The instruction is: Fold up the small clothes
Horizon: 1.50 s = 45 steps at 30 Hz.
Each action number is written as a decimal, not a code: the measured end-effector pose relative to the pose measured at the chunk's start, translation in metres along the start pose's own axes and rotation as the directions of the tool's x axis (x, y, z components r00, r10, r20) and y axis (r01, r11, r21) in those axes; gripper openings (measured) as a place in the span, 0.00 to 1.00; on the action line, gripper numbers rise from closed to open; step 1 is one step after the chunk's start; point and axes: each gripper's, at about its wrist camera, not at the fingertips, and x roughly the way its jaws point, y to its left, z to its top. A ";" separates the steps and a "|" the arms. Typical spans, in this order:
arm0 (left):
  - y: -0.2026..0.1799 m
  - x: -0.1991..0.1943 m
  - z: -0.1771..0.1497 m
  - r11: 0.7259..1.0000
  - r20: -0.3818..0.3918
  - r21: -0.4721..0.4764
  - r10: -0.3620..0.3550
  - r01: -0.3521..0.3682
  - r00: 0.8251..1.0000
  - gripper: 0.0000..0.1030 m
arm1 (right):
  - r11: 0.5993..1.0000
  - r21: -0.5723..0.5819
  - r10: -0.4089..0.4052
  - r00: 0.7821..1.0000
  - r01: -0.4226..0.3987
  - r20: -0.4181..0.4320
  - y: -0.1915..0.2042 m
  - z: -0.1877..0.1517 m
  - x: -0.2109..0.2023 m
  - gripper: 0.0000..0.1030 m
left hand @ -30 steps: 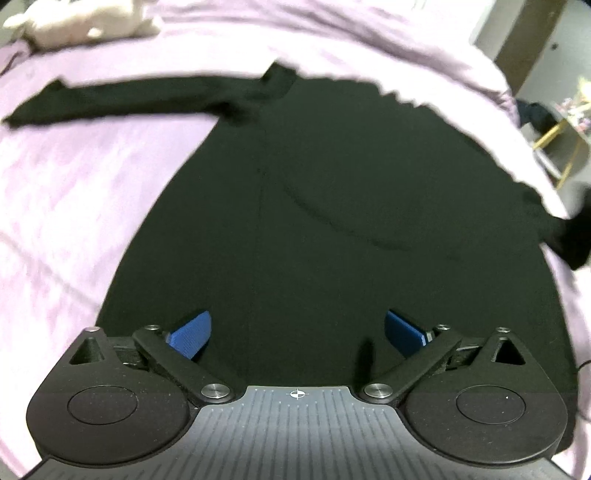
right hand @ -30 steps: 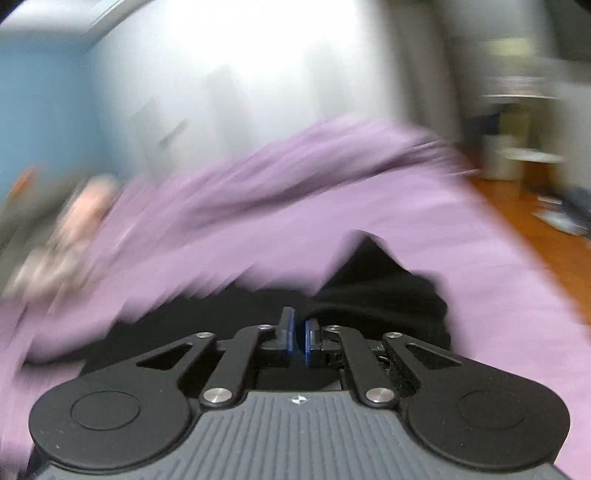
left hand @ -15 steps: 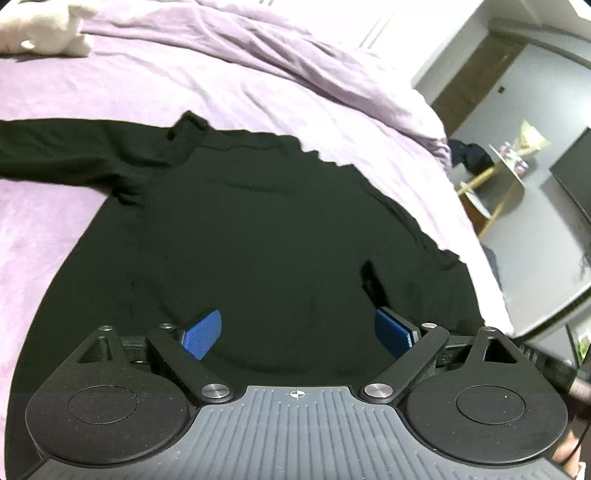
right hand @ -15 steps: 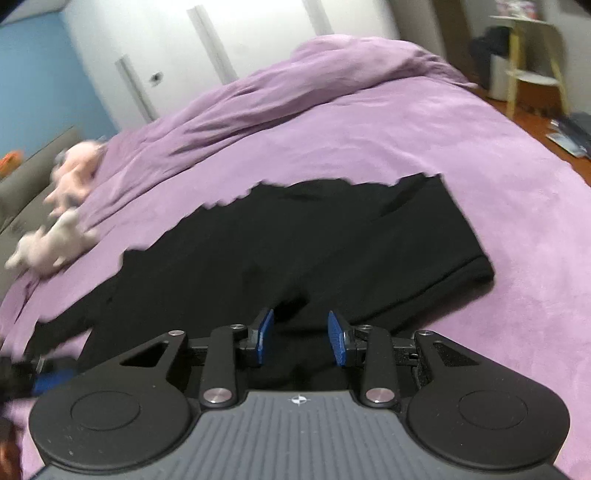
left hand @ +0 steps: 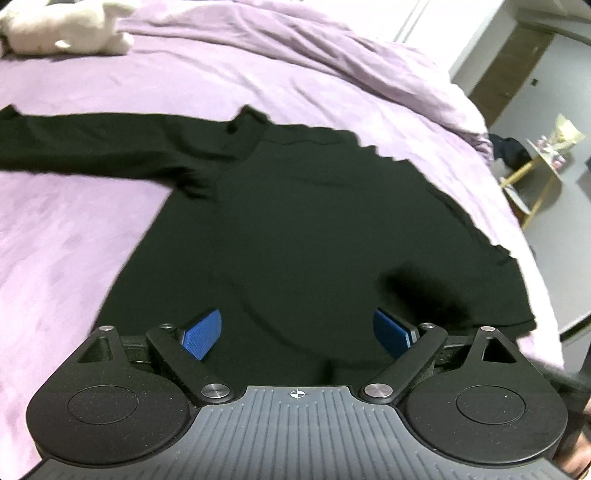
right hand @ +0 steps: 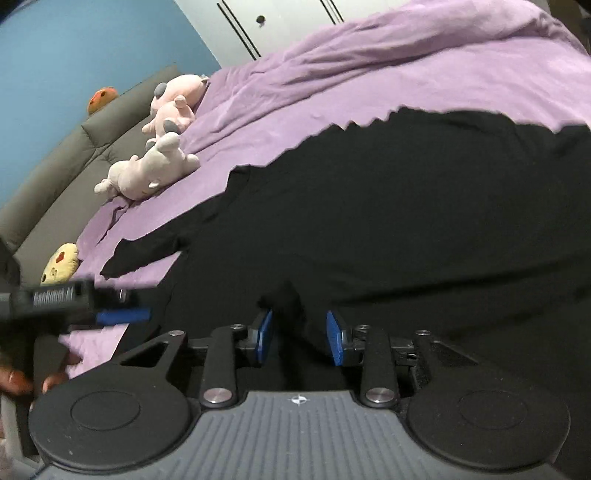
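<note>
A black long-sleeved top (left hand: 314, 221) lies flat on the purple bed cover (left hand: 74, 240), one sleeve (left hand: 92, 144) stretched to the left. My left gripper (left hand: 297, 334) is wide open and empty just above the top's near edge. In the right wrist view the same top (right hand: 388, 221) fills the middle. My right gripper (right hand: 300, 336) is partly open over the cloth, with a raised fold of the fabric between its blue pads; nothing is clamped. The left gripper also shows at the left edge of the right wrist view (right hand: 122, 316).
A white plush toy (left hand: 62, 31) lies at the bed's far left. Pink and white plush toys (right hand: 155, 162) and a grey headboard (right hand: 55, 177) are beyond the top. A bunched purple duvet (left hand: 332, 62) lies behind. The bed's right edge drops to the floor by a small side table (left hand: 543, 166).
My right gripper has opened from shut to partly open and come down closer over the top. My left gripper has stayed wide open and shifted slightly over the top's near edge.
</note>
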 end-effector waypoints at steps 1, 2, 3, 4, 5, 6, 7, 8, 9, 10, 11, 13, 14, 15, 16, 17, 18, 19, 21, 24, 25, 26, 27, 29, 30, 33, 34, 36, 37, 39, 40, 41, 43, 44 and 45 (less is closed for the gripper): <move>-0.004 0.002 0.001 1.000 0.000 0.006 -0.016 0.016 1.000 0.90 | 1.000 0.018 0.001 1.000 -0.001 0.006 -0.005 -0.003 -0.007 0.30; -0.008 0.003 0.002 0.999 -0.003 0.010 -0.033 0.033 0.999 0.90 | 0.999 0.035 0.004 1.000 -0.004 0.018 -0.010 -0.006 -0.015 0.30; -0.012 0.007 0.003 0.999 -0.012 0.007 -0.052 0.053 0.999 0.90 | 0.999 0.045 0.006 0.999 -0.007 0.032 -0.012 -0.009 -0.025 0.30; -0.016 0.010 0.003 0.997 -0.022 0.000 -0.075 0.075 0.997 0.90 | 0.998 0.060 -0.003 0.999 0.000 0.054 -0.016 -0.012 -0.034 0.30; -0.020 0.014 0.004 0.994 -0.035 -0.010 -0.105 0.105 0.994 0.90 | 0.997 0.081 -0.022 0.997 0.016 0.079 -0.019 -0.015 -0.044 0.30; -0.024 0.020 0.005 0.990 -0.053 -0.021 -0.137 0.136 0.989 0.90 | 0.993 0.114 -0.048 0.993 0.035 0.110 -0.025 -0.017 -0.054 0.30; -0.028 0.026 0.005 0.987 -0.074 -0.033 -0.160 0.158 0.984 0.89 | 0.986 0.158 -0.072 0.988 0.050 0.136 -0.031 -0.021 -0.065 0.30; -0.031 0.032 0.006 0.984 -0.096 -0.042 -0.174 0.171 0.980 0.84 | 0.975 0.214 -0.096 0.982 0.060 0.161 -0.040 -0.026 -0.074 0.30; -0.035 0.038 0.007 0.982 -0.118 -0.050 -0.189 0.185 0.975 0.80 | 0.964 0.256 -0.115 0.977 0.067 0.179 -0.048 -0.027 -0.080 0.30; -0.038 0.045 0.009 0.977 -0.143 -0.059 -0.212 0.205 0.967 0.79 | 0.954 0.291 -0.136 0.971 0.074 0.198 -0.054 -0.031 -0.085 0.30; -0.042 0.051 0.009 0.972 -0.162 -0.069 -0.232 0.224 0.959 0.72 | 0.943 0.322 -0.159 0.963 0.083 0.219 -0.059 -0.036 -0.092 0.30; -0.047 0.063 0.009 0.967 -0.198 -0.084 -0.254 0.242 0.947 0.62 | 0.931 0.356 -0.184 0.951 0.086 0.249 -0.066 -0.043 -0.100 0.30; -0.049 0.070 0.009 0.965 -0.218 -0.091 -0.261 0.247 0.940 0.58 | 0.924 0.372 -0.195 0.946 0.088 0.260 -0.069 -0.046 -0.103 0.30; -0.051 0.076 0.009 0.965 -0.233 -0.099 -0.259 0.242 0.937 0.52 | 0.921 0.379 -0.200 0.944 0.090 0.262 -0.070 -0.048 -0.104 0.30; -0.053 0.080 0.008 0.967 -0.240 -0.101 -0.252 0.234 0.937 0.52 | 0.918 0.384 -0.208 0.943 0.097 0.259 -0.072 -0.048 -0.104 0.30; -0.055 0.084 0.008 0.968 -0.242 -0.102 -0.249 0.230 0.938 0.50 | 0.917 0.385 -0.216 0.942 0.106 0.256 -0.072 -0.047 -0.101 0.31; -0.055 0.086 0.008 0.968 -0.235 -0.105 -0.247 0.228 0.940 0.38 | 0.917 0.386 -0.206 0.945 0.096 0.256 -0.072 -0.045 -0.101 0.33; -0.056 0.087 0.008 0.970 -0.232 -0.108 -0.238 0.218 0.943 0.29 | 0.920 0.384 -0.192 0.947 0.082 0.258 -0.072 -0.044 -0.099 0.33; -0.059 0.091 0.010 0.976 -0.244 -0.090 -0.216 0.199 0.946 0.06 | 0.921 0.378 -0.196 0.947 0.090 0.254 -0.070 -0.041 -0.097 0.33; -0.063 0.089 0.021 0.979 -0.232 -0.014 -0.202 0.205 0.951 0.05 | 0.927 0.362 -0.196 0.948 0.095 0.251 -0.068 -0.035 -0.100 0.33; -0.066 0.084 0.028 0.979 -0.211 0.042 -0.187 0.200 0.960 0.05 | 0.926 0.358 -0.214 0.946 0.117 0.245 -0.067 -0.031 -0.100 0.33; -0.068 0.078 0.037 0.977 -0.174 0.112 -0.162 0.183 0.971 0.05 | 0.925 0.348 -0.244 0.941 0.153 0.235 -0.066 -0.027 -0.099 0.33; -0.071 0.070 0.047 0.970 -0.125 0.200 -0.111 0.135 0.986 0.05 | 0.922 0.335 -0.278 0.934 0.193 0.225 -0.066 -0.022 -0.099 0.33; -0.072 0.065 0.065 0.937 -0.014 0.345 0.059 -0.050 0.998 0.05 | 0.910 0.319 -0.337 0.921 0.265 0.196 -0.069 -0.012 -0.095 0.33; -0.068 0.067 0.073 0.904 0.051 0.396 0.154 -0.162 0.987 0.05 | 0.905 0.312 -0.357 0.916 0.289 0.186 -0.071 -0.007 -0.092 0.33; -0.043 0.082 0.088 0.885 0.070 0.399 0.230 -0.239 0.971 0.06 | 0.898 0.285 -0.390 0.906 0.335 0.163 -0.076 0.009 -0.080 0.35; -0.032 0.090 0.093 0.910 0.020 0.362 0.209 -0.202 0.978 0.06 | 0.896 0.280 -0.397 0.904 0.345 0.159 -0.078 0.015 -0.076 0.36; -0.010 0.101 0.096 0.952 -0.042 0.272 0.155 -0.138 0.987 0.12 | 0.890 0.287 -0.407 0.901 0.355 0.149 -0.084 0.027 -0.067 0.38; -0.003 0.105 0.097 0.964 -0.048 0.239 0.131 -0.115 0.990 0.16 | 0.886 0.295 -0.412 0.899 0.358 0.147 -0.087 0.033 -0.063 0.39; 0.010 0.108 0.098 0.985 -0.046 0.164 0.053 -0.045 0.998 0.36 | 0.881 0.308 -0.418 0.897 0.360 0.144 -0.095 0.044 -0.057 0.49; 0.013 0.110 0.098 0.992 -0.049 0.127 0.014 -0.008 0.999 0.38 | 0.877 0.319 -0.420 0.896 0.361 0.141 -0.099 0.050 -0.053 0.52; 0.017 0.111 0.099 0.995 -0.053 0.102 -0.016 0.022 0.998 0.38 | 0.874 0.323 -0.423 0.895 0.363 0.137 -0.102 0.055 -0.050 0.54; 0.011 0.117 0.102 0.993 -0.070 0.107 -0.033 0.040 0.997 0.38 | 0.863 0.322 -0.446 0.886 0.389 0.127 -0.107 0.063 -0.042 0.54; 0.008 0.119 0.103 0.992 -0.072 0.123 -0.032 0.041 0.997 0.31 | 0.860 0.318 -0.453 0.883 0.399 0.119 -0.108 0.066 -0.038 0.54; 0.004 0.122 0.104 0.988 -0.072 0.152 -0.025 0.036 0.997 0.10 | 0.857 0.315 -0.460 0.881 0.408 0.111 -0.110 0.070 -0.032 0.54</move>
